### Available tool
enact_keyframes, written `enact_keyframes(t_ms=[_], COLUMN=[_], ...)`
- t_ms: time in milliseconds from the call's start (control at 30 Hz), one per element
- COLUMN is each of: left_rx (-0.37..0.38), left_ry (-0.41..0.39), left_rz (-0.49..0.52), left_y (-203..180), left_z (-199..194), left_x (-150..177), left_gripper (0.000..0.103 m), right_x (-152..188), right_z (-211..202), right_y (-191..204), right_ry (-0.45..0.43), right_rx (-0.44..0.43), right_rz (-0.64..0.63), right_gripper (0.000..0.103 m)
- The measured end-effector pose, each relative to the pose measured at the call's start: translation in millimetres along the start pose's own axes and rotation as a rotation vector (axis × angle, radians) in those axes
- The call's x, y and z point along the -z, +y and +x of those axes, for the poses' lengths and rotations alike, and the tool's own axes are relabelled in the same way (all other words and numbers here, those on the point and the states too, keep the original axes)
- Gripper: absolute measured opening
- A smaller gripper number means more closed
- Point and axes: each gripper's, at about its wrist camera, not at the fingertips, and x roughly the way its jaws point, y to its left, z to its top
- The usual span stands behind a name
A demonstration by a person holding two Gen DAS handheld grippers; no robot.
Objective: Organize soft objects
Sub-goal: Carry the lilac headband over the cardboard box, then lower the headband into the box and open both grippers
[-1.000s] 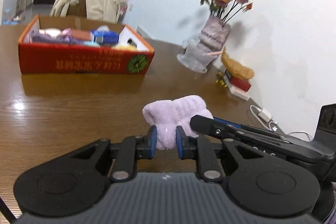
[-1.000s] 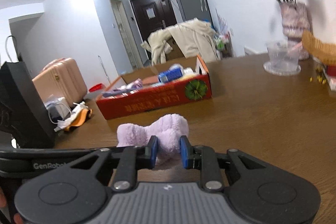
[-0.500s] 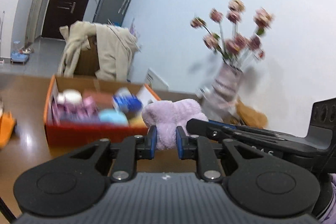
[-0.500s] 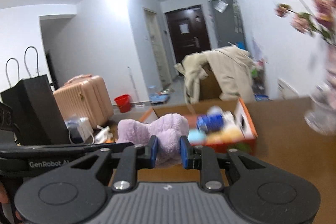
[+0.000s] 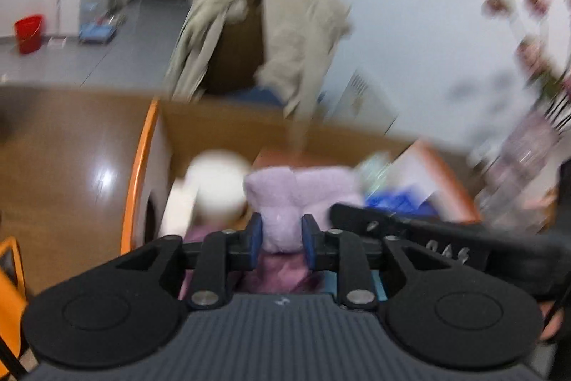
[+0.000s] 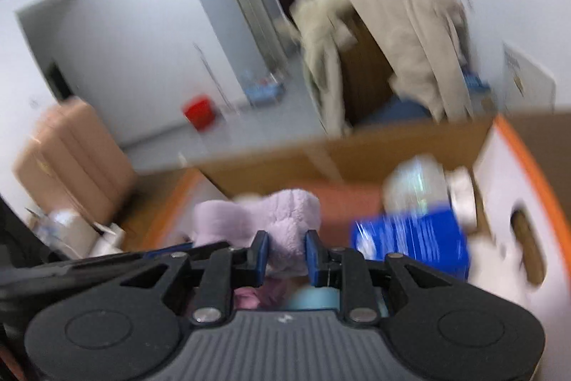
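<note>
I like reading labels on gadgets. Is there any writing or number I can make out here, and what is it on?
"0A6", roughly; embossed on the right gripper arm, blurred, so uncertain.
Blue package in the orange box: print too smeared to read.
Nothing else legible.

Cloth: fluffy lilac plush towel (image 5: 296,191), bunched, held aloft.
Box: orange-rimmed cardboard box (image 5: 137,181), directly below, 12 o'clock.

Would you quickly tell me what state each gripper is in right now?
Left gripper: shut on the lilac plush cloth.
Right gripper: shut on the same lilac plush cloth.
</note>
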Motion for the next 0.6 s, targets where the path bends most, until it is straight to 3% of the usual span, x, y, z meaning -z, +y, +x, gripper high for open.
enact_keyframes(t_ms=[67,167,267,333,400,500,567,600], left_rx=[-0.013,-0.022,-0.015,-0.011,-0.023,-0.061,-0.068,-0.079], left_ry=[0.003,-0.001,-0.016,-0.020,-0.039,-0.096,-0.127,-0.144], left_rz=[0.012,0.025,0.044,0.051,0.068,0.119,0.136,0.136], left_y=[6,4,4,1,-8,-28,-37,-41], left_z=[11,12,11,3,-15,-47,-73,-86], left_x=[6,6,8,12,14,12,11,13], left_gripper=[0.023,0.025,0.027,0.033,0.049,0.060,0.069,0.075], right_x=[9,10,10,10,5,0,2,4], right_z=[17,20,9,-7,-29,-61,-90,-106], right_y=[-9,-14,-8,-10,-13,-15,-17,-19], right_ry=[0.065,0.076,0.065,0.032,0.000,-0.027,-0.050,-0.067], right_rx=[-0.013,-0.040,-0.020,-0.008,0.013,0.064,0.112,0.144], right_rz=[0.033,0.061,0.000,-0.023,-0.035,-0.076,-0.109,-0.128], right_gripper=[0.021,0.022,0.026,0.032,0.038,0.040,0.053,0.067])
